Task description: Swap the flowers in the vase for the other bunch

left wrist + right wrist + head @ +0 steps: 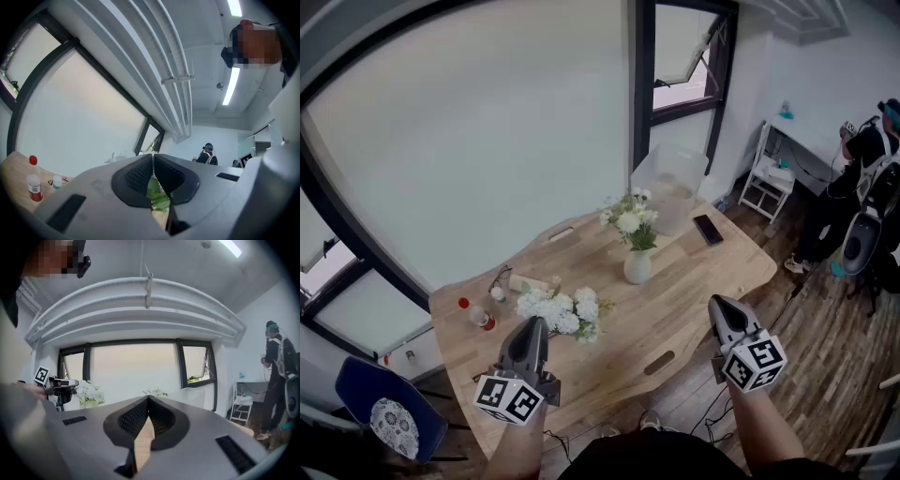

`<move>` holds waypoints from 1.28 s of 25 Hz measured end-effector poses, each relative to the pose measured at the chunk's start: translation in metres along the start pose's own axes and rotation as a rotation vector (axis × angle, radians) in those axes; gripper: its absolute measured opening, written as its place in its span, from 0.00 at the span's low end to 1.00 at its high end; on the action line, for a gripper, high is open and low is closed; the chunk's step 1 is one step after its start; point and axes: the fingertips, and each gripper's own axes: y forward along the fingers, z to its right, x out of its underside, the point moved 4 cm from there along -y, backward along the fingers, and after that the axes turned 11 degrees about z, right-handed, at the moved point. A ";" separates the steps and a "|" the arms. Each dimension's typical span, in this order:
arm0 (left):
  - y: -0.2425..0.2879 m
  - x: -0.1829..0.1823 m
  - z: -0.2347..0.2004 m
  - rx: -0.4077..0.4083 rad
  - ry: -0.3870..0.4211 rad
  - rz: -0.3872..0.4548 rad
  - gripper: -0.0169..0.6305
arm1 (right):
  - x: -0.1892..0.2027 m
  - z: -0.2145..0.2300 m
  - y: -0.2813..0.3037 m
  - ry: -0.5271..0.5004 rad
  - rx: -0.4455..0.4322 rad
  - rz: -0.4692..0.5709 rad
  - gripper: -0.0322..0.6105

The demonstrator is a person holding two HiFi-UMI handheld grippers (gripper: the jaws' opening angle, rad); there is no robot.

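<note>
A white vase point(637, 268) stands upright near the middle of the wooden table point(703, 281), holding white flowers with green leaves point(630, 221). A second bunch of white flowers point(561, 310) lies flat on the table, left of the vase. My left gripper point(534, 323) hovers just short of this lying bunch with its jaws together and nothing in them point(153, 157); green leaves show below its tips. My right gripper point(716, 302) hangs over the table's near right part, shut and empty point(148, 399), well apart from the vase.
A red-capped bottle point(478, 317) and a small bottle point(498, 294) stand at the table's left. A phone point(708, 229) and a clear plastic box point(670, 187) sit at the far side. A blue chair point(389, 417) stands left, and a person point(862, 202) stands by a white shelf point(766, 185) at right.
</note>
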 end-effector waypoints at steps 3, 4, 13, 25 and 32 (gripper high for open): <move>-0.002 -0.002 0.001 0.007 -0.008 -0.001 0.05 | -0.001 -0.004 -0.004 -0.007 0.003 -0.012 0.09; -0.003 -0.003 0.001 0.009 -0.010 0.000 0.05 | -0.002 -0.005 -0.004 -0.017 0.005 -0.015 0.09; -0.008 0.000 -0.007 0.029 -0.024 0.027 0.05 | -0.009 -0.016 -0.009 -0.081 0.021 -0.007 0.09; 0.001 0.005 -0.008 -0.006 0.014 0.057 0.05 | 0.019 -0.011 0.019 -0.087 -0.070 -0.025 0.09; 0.029 0.028 -0.016 -0.155 0.074 0.053 0.05 | 0.047 0.040 0.097 -0.030 -0.198 -0.039 0.09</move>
